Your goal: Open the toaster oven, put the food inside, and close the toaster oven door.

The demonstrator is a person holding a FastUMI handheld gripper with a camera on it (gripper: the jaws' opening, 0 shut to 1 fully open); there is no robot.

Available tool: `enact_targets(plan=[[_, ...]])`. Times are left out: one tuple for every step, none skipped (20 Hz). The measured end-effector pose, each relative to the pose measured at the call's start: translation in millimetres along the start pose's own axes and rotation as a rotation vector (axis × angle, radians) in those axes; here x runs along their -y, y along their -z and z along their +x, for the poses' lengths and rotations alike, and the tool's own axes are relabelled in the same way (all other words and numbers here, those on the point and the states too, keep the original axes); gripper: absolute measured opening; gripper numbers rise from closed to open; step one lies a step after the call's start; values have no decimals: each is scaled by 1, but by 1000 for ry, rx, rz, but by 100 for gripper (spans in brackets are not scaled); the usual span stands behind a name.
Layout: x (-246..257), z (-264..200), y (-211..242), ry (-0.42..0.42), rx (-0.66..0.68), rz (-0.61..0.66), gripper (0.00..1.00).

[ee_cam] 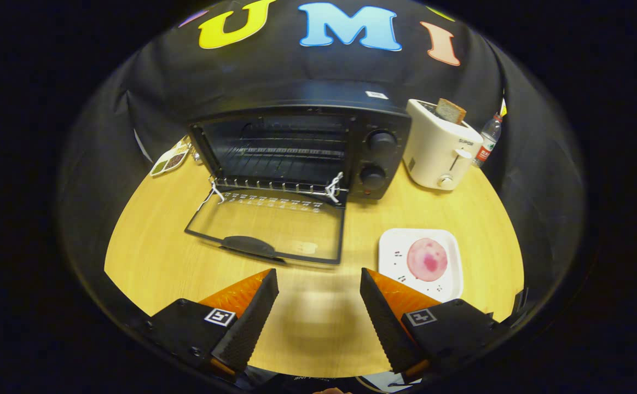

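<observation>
Your tool point(318, 284) is wide and holds nothing. The pink food point(427, 259), ahead on its right, looks soft and squashy, so pinch its sides gently.

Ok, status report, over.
Tongs open, empty, above bare table. Toaster oven door down flat, rack empty. Pink food on white plate, ahead of right finger. Nothing in the way.

Even overhead light on the table point(160, 241); soft shadows; strong fisheye bending at edges; focus mostly sharp.
</observation>
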State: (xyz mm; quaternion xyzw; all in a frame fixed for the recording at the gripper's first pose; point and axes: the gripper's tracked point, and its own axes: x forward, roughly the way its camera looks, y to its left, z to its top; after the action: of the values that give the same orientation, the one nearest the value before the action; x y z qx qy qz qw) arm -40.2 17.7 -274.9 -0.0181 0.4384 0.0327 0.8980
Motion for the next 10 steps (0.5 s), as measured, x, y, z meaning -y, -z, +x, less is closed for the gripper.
enact_targets(plan=[[12, -1, -4, 6, 6, 16, 97], [24, -2, -8, 10, 8, 29, 97], [35, -2, -7, 14, 1, 37, 96], [46, -1, -5, 17, -15, 42, 97], [57, 1, -3, 17, -32, 43, 97], [68, 3, -1, 14, -44, 40, 97], [80, 5, 0, 13, -59, 36, 97], [90, 7, 1, 4, -75, 36, 97], [100, 9, 3, -9, -88, 40, 97], [111, 11, 3, -17, -99, 45, 97]])
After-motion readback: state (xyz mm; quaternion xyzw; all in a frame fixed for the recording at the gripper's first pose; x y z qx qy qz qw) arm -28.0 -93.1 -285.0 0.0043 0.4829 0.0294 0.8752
